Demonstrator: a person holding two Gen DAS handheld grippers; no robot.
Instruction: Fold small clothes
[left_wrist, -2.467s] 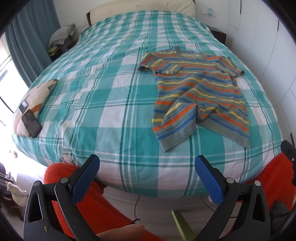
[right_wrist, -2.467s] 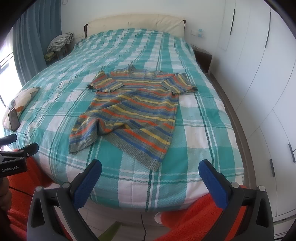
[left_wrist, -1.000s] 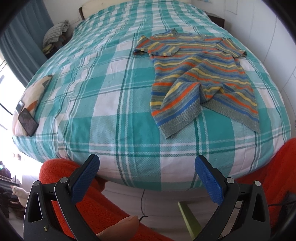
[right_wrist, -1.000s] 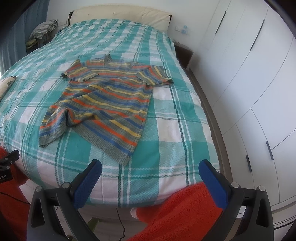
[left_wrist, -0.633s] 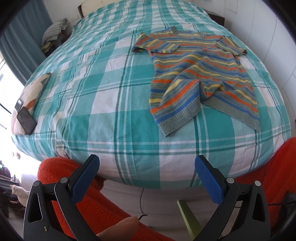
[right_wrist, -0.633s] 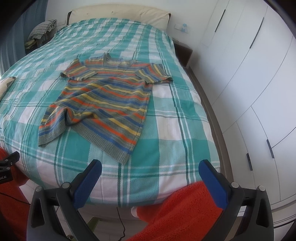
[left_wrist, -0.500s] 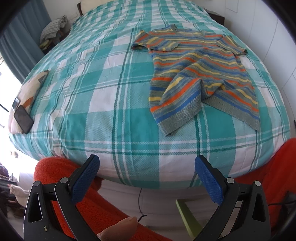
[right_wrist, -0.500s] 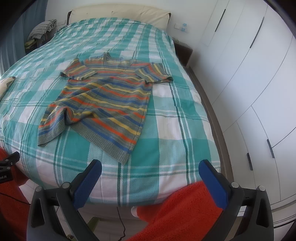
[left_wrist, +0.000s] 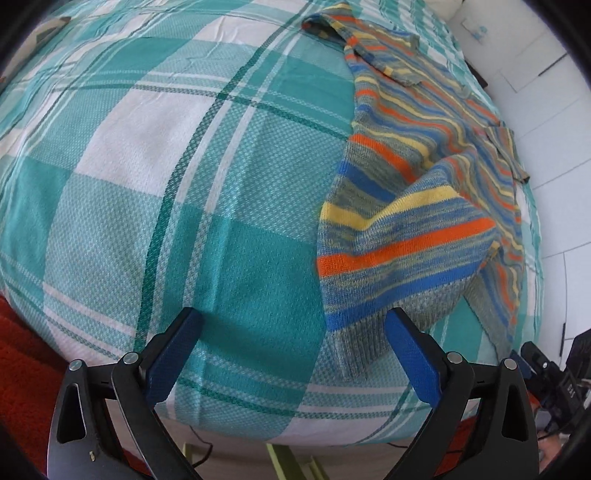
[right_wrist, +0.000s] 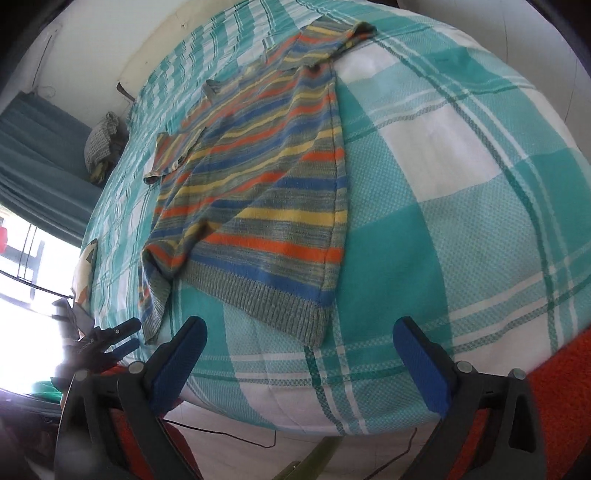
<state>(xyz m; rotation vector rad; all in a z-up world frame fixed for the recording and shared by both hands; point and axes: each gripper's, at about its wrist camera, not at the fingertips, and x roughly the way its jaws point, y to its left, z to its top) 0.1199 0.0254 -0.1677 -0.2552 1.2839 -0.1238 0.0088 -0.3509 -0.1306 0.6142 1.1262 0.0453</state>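
Observation:
A small striped knit sweater (left_wrist: 417, 206) in grey, blue, orange and yellow lies spread on a teal and white checked bed cover (left_wrist: 192, 184), its ribbed hem nearest me and one hem corner bunched up. It also shows in the right wrist view (right_wrist: 266, 199). My left gripper (left_wrist: 295, 350) is open and empty, low over the bed's near edge, its right finger just short of the hem's left corner. My right gripper (right_wrist: 299, 354) is open and empty just short of the hem's right corner. The left gripper (right_wrist: 110, 339) shows at the left of the right wrist view.
A cushion (right_wrist: 85, 269) lies at the bed's left edge. A bundle of cloth (right_wrist: 101, 142) sits beside blue curtains (right_wrist: 33, 155) by a bright window. Red fabric (right_wrist: 561, 384) hangs below the bed's near edge. White cupboard doors (left_wrist: 546, 85) stand on the right.
Both grippers have moved forward and down close to the bed's near edge, each near one hem corner of the sweater. Both views have tilted. The sweater has not moved.

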